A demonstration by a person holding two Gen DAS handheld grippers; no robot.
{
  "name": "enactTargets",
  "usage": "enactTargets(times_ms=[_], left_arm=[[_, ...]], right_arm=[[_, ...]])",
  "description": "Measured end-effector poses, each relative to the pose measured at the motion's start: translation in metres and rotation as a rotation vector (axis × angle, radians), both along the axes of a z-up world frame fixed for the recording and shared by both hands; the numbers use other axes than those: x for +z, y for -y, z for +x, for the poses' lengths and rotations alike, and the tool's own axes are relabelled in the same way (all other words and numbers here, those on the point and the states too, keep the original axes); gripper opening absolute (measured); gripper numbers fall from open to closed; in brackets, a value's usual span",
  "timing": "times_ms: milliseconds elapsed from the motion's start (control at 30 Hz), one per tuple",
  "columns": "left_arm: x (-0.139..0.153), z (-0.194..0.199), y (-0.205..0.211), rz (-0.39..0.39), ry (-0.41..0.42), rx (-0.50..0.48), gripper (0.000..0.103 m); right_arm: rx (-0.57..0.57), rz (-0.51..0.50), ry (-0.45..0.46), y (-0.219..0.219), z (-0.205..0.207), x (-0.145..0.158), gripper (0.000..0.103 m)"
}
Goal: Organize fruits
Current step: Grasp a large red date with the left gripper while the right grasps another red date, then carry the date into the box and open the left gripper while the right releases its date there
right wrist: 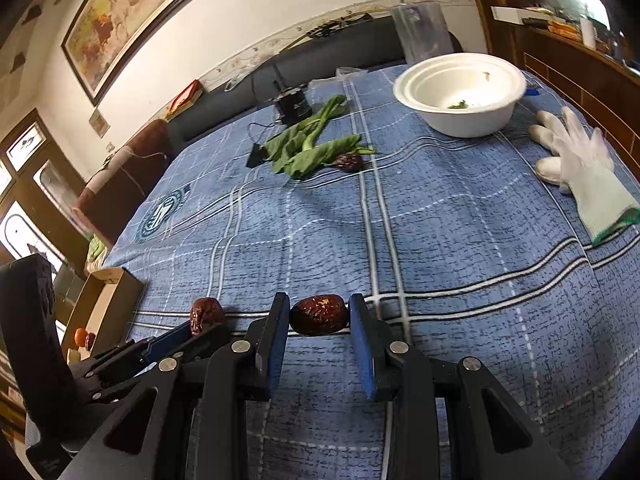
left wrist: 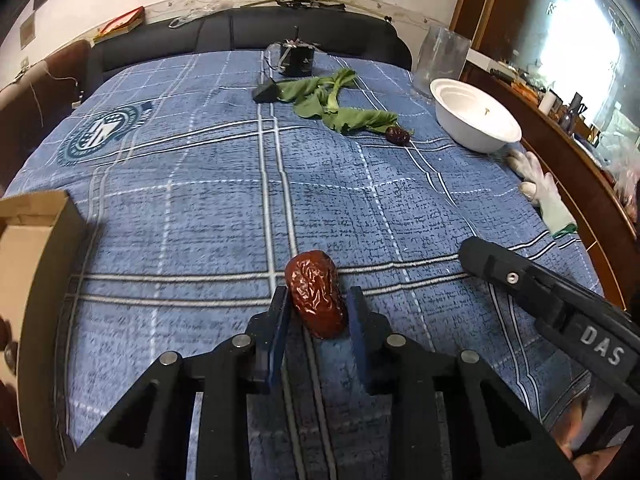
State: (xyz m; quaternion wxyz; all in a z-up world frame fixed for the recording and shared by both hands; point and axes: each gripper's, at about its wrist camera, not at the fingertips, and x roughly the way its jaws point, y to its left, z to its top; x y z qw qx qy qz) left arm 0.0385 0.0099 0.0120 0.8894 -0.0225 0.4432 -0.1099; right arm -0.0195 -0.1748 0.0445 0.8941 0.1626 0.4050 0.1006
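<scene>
A wrinkled red date [left wrist: 317, 296] lies on the blue checked cloth between the blue pads of my left gripper [left wrist: 317, 293], which is shut on it. The right wrist view shows that same left gripper [right wrist: 198, 327] from the side, with its date [right wrist: 206, 314] at the tips. My right gripper [right wrist: 319, 301] is shut on a second date [right wrist: 318, 315], with both pads against it. In the left wrist view the right gripper [left wrist: 476, 256] reaches in from the right and its date is hidden. A third date [left wrist: 397, 135] [right wrist: 349, 162] lies far off beside leafy greens [left wrist: 332, 104] [right wrist: 308, 148].
A white bowl [left wrist: 472, 138] [right wrist: 460, 124] stands at the far right, with a white glove [left wrist: 548, 192] [right wrist: 588, 176] near it. An open cardboard box [left wrist: 32, 240] [right wrist: 104, 300] sits at the left edge with small fruits [right wrist: 82, 336] inside. A black device [left wrist: 296, 58] and a clear container [left wrist: 440, 56] stand at the back.
</scene>
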Motion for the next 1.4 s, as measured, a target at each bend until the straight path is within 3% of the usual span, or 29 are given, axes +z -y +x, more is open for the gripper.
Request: enactTargets(times_ms=[233, 500, 800, 1067, 1233, 1400], left_arm=[[0.026, -0.042, -0.040, -0.090, 0.036, 0.054, 0.028], [0.051, -0.090, -0.134, -0.140, 0.072, 0.229, 0.028], [0.064, -0.123, -0.246, -0.071, 0.115, 0.444, 0.028], [0.052, -0.105, -0.287, -0.064, 0.061, 0.465, 0.028], [0.052, -0.079, -0.300, -0.101, 0.037, 0.436, 0.028], [0.052, -0.032, -0.304, -0.092, -0.007, 0.402, 0.028]], right_arm=[[0.046, -0.044, 0.040, -0.019, -0.007, 0.006, 0.032], [0.100, -0.110, 0.063, -0.044, -0.016, 0.005, 0.032], [0.203, -0.170, 0.079, -0.101, -0.028, 0.024, 0.033], [0.427, -0.139, 0.086, -0.210, -0.028, 0.050, 0.033], [0.512, -0.181, 0.083, -0.270, -0.020, 0.045, 0.033], [0.527, -0.209, 0.046, -0.304, -0.003, 0.029, 0.034]])
